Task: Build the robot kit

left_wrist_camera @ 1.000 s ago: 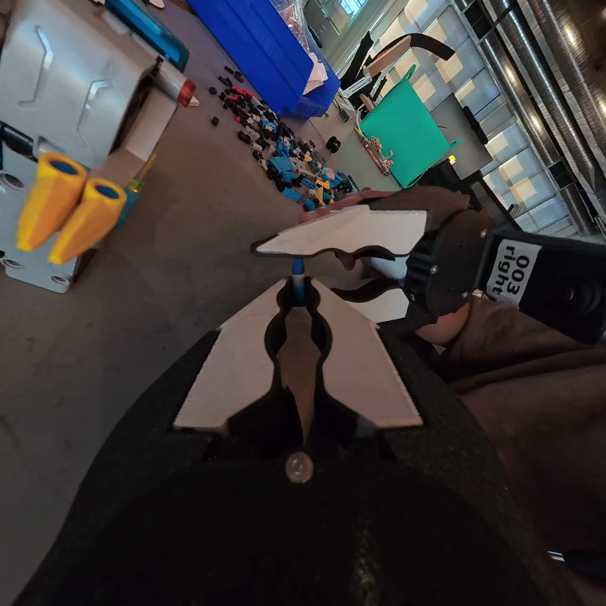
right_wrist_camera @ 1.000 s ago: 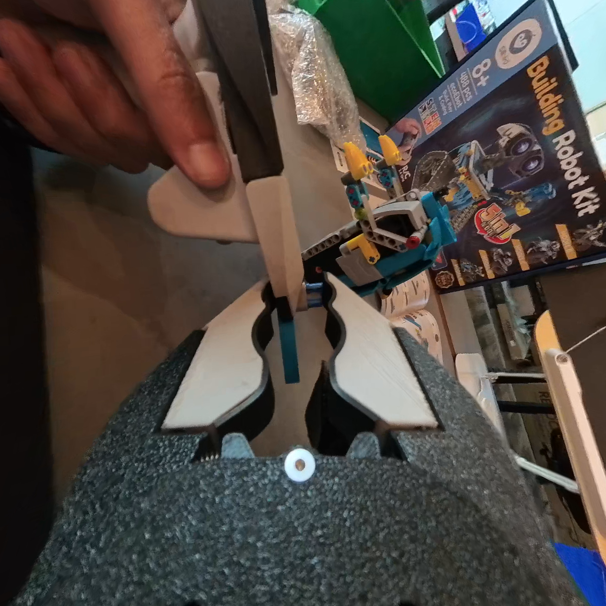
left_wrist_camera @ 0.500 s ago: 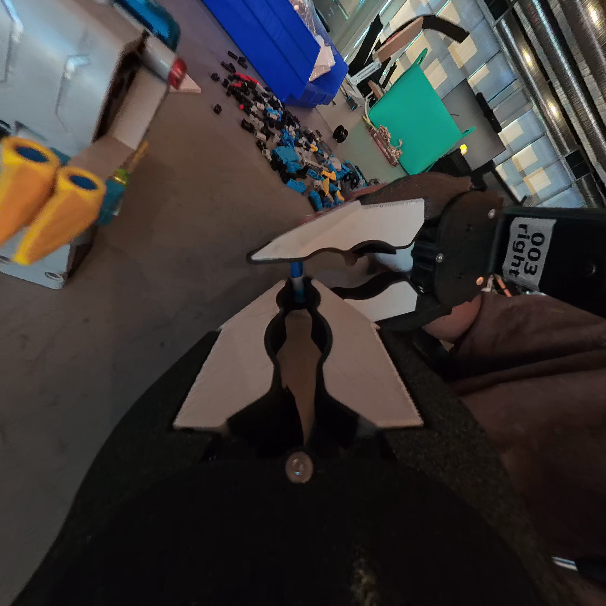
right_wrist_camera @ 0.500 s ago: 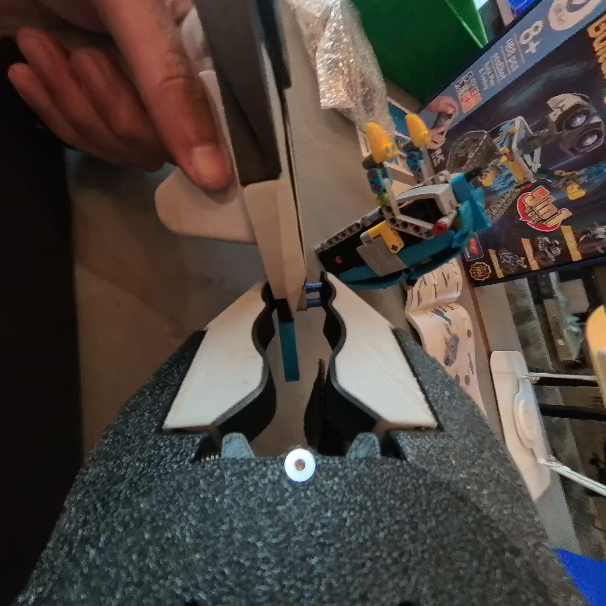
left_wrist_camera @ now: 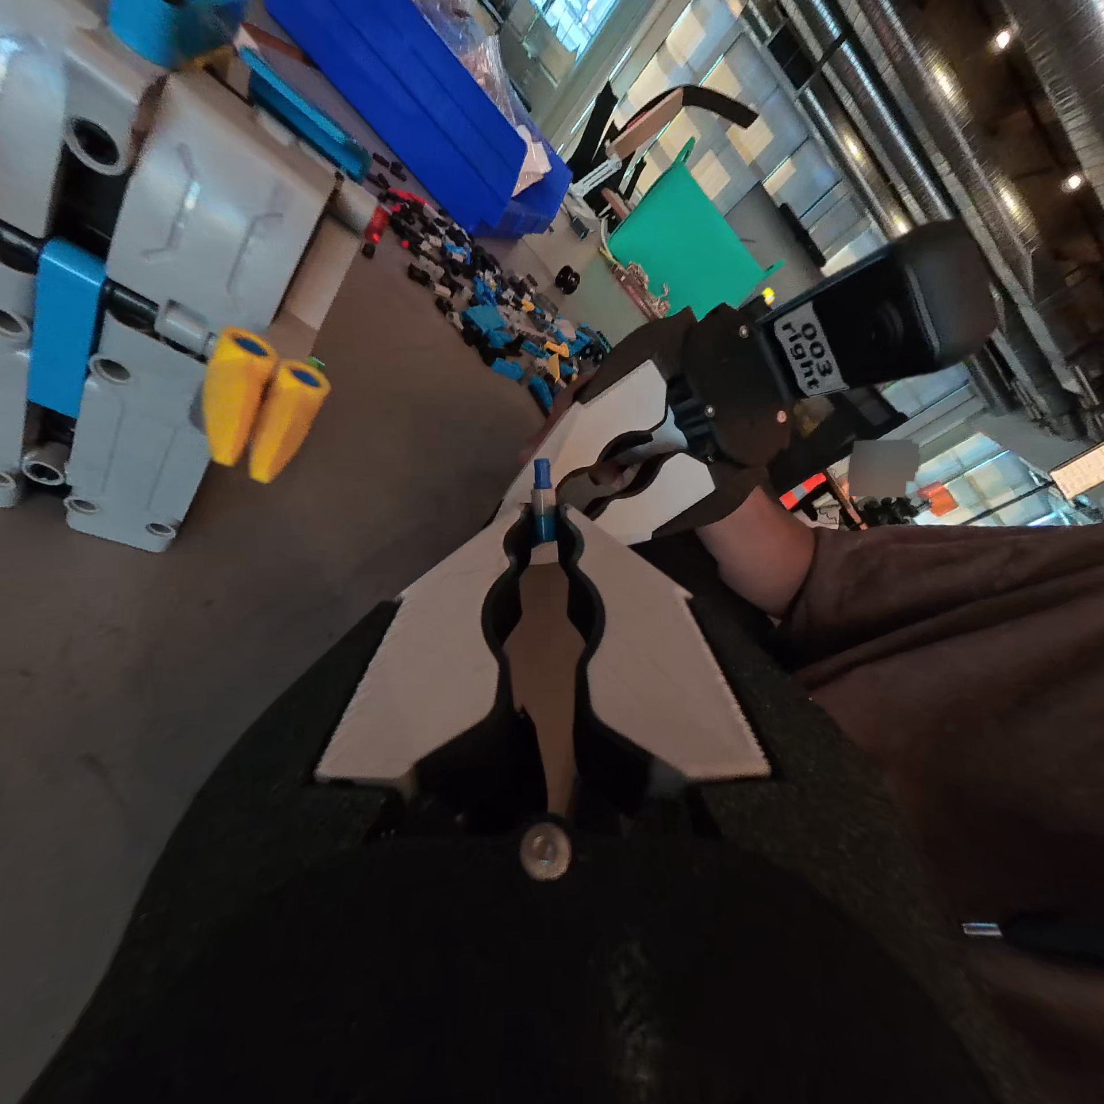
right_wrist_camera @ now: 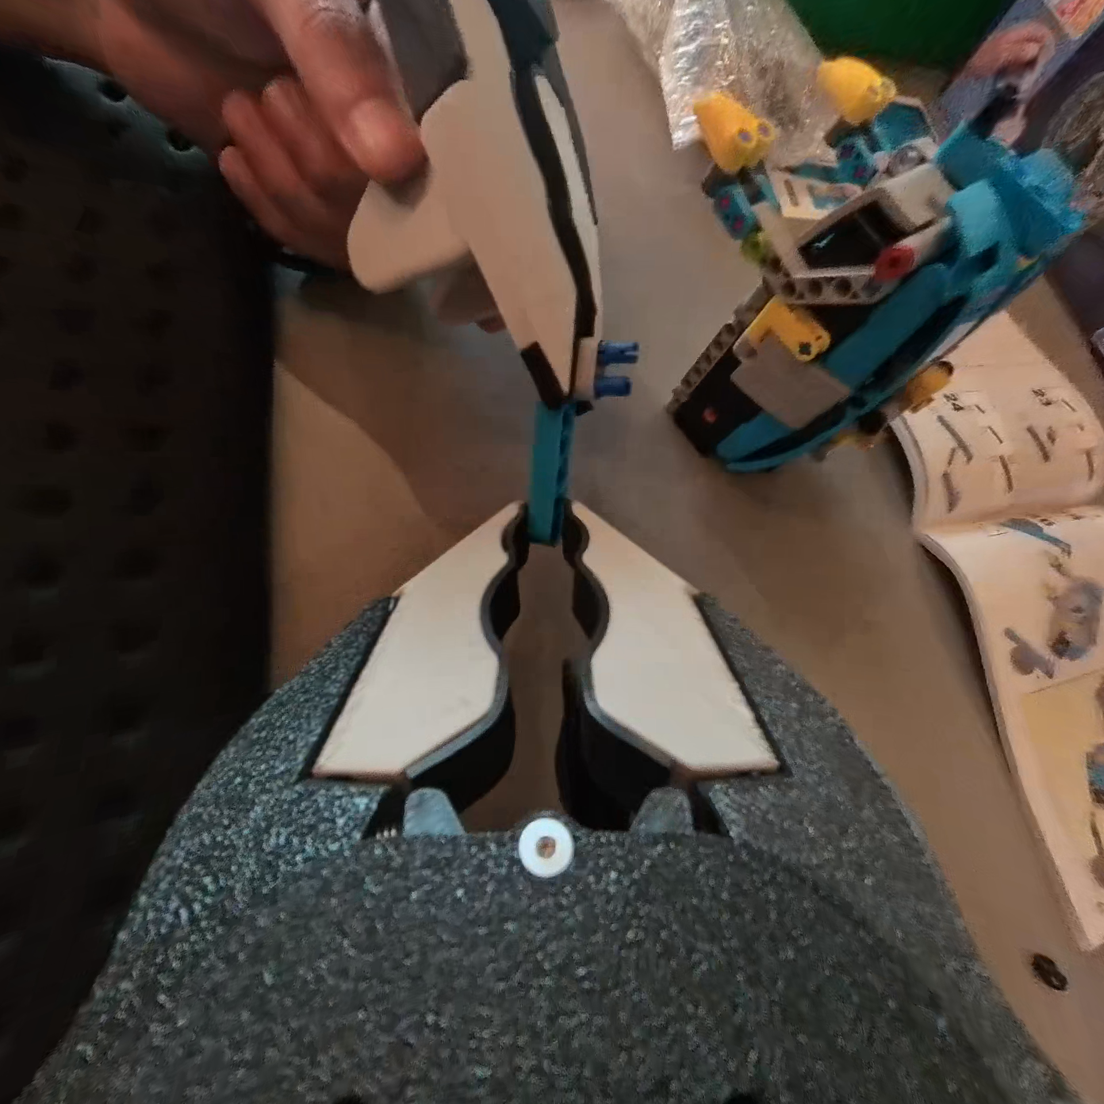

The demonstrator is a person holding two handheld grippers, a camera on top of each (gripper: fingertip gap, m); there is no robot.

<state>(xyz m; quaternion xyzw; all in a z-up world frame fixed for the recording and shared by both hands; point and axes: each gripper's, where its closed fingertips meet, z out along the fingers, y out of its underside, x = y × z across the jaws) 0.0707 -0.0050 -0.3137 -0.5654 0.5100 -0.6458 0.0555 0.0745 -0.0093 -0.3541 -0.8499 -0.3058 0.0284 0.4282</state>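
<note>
Teal beam (right_wrist_camera: 548,478), a thin strip of building-kit plastic, is pinched at both ends: its lower end sits between the closed tips of the right gripper (right_wrist_camera: 545,526), its upper end in the narrowly closed left gripper (right_wrist_camera: 567,382). Long axis runs straight out from the right gripper's fingers toward the left one. Two blue pegs (right_wrist_camera: 615,367) stick sideways from the beam at the left gripper's tips; the left wrist view shows one blue peg (left_wrist_camera: 542,508) standing up between the left gripper's (left_wrist_camera: 543,526) own tips. Beyond the beam, a partly built teal, grey and yellow model (right_wrist_camera: 866,287) stands apart on the table (right_wrist_camera: 382,454). Beside that model lies an open instruction booklet (right_wrist_camera: 1015,537).
</note>
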